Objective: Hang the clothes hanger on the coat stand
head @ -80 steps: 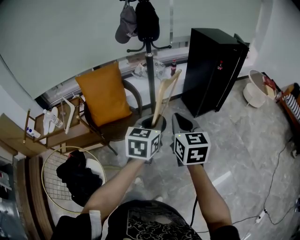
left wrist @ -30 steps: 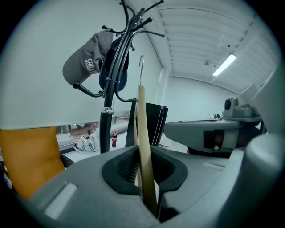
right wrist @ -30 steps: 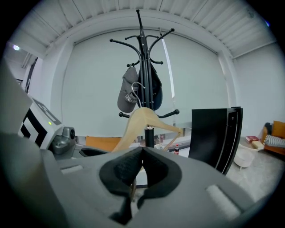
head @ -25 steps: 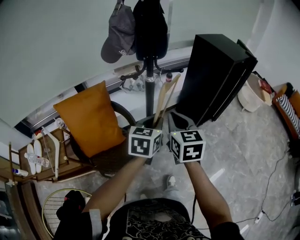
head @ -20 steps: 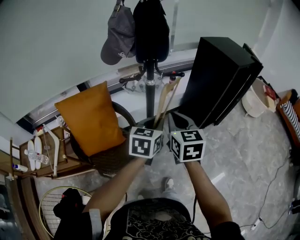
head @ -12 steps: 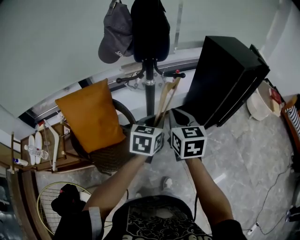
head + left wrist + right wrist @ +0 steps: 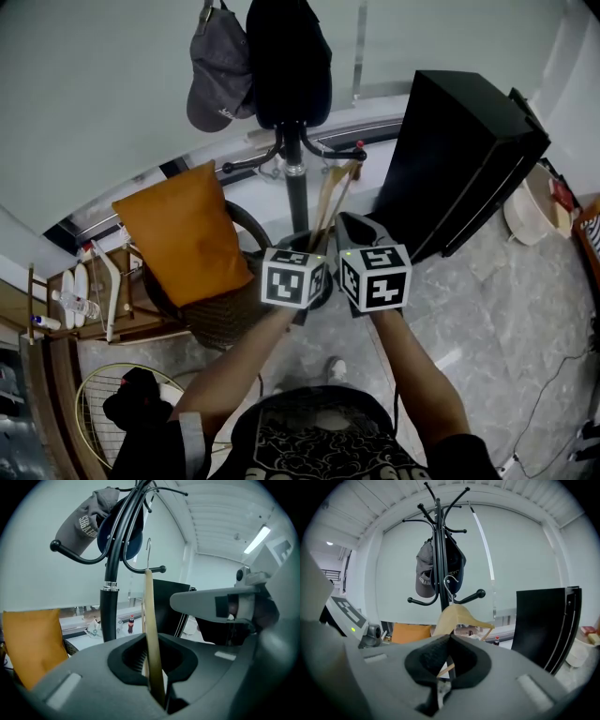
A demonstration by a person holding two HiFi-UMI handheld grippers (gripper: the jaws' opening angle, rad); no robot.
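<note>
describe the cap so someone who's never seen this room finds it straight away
Find the black coat stand in front of the pale wall, just left of the tall black cabinet. Two things hang near its top: the cap is the left one, grey with pale lettering, while its neighbour is a bulkier black item.

Coat stand (image 7: 296, 186) top beyond upper edge

Smooth pale wooden hanger (image 7: 151, 620), glossy black metal coat stand (image 7: 108, 616), grey cloth cap (image 7: 214, 70)
</note>
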